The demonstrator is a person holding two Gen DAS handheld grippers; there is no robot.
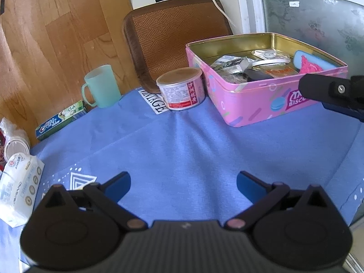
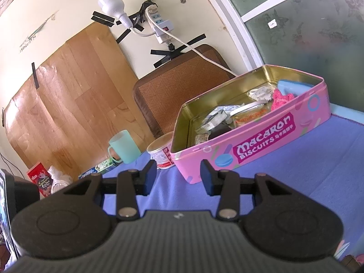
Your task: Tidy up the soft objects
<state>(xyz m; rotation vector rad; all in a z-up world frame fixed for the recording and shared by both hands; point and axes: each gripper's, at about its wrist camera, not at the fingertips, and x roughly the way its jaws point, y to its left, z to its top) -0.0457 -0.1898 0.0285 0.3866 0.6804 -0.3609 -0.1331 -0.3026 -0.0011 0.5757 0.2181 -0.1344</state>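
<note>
On the blue-covered desk, both grippers hover with jaws open and empty: left gripper, right gripper. Pink tin holds soft pink cloth. Probable next move: reaching the tissue pack.

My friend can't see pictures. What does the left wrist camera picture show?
An open pink biscuit tin full of small things sits on a blue tablecloth, with a round can and a green cup nearby. The left gripper hangs open and empty in front.
</note>
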